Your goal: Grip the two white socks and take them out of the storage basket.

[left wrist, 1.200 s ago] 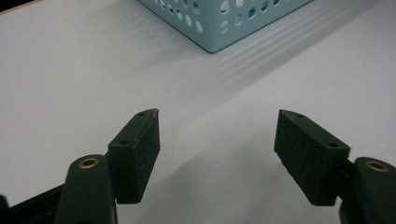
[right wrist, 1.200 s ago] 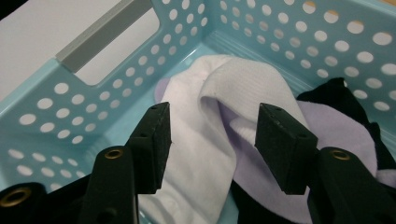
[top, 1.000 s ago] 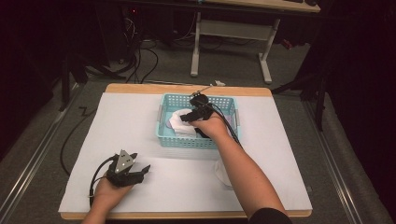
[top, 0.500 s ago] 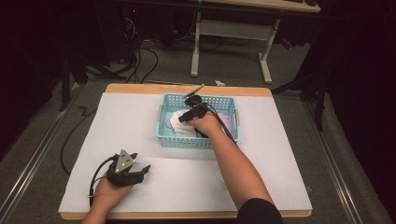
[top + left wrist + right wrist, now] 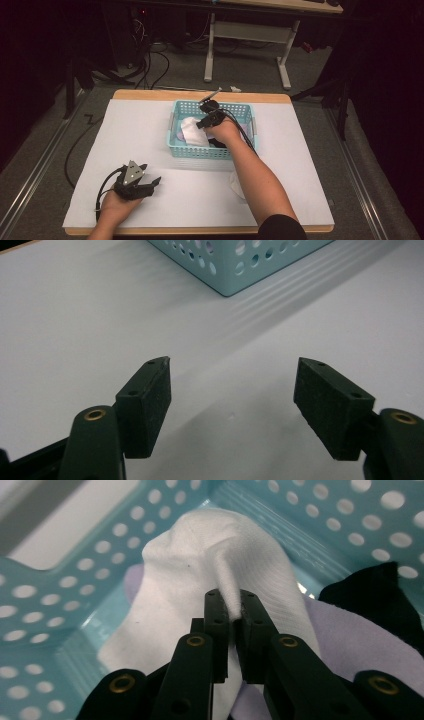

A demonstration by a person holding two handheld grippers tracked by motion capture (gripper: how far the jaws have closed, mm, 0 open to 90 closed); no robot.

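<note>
A light blue perforated basket [image 5: 175, 142] stands on the white sheet at the table's far middle. Inside it lies a white cloth [image 5: 200, 560] over a pale lilac one [image 5: 345, 635], with a black cloth [image 5: 375, 600] beside them. My right gripper [image 5: 234, 611] reaches into the basket [image 5: 60, 540]; its jaws have just been closing and now pinch a raised fold of the white cloth [image 5: 192, 131]. My left gripper [image 5: 232, 385] rests low over the sheet near the front left, open with nothing between its jaws, and it sits in the person's left hand as the left gripper [image 5: 152, 182] in the high view.
A white crumpled piece [image 5: 235, 182] lies on the sheet beside the right forearm. The basket's corner [image 5: 225, 265] stands ahead of the left gripper. The white sheet [image 5: 145, 120] covers most of the wooden table. Cables and table legs stand on the floor beyond.
The right gripper has shifted slightly left and down into the basket, onto the white cloth. The left gripper has stayed where it was.
</note>
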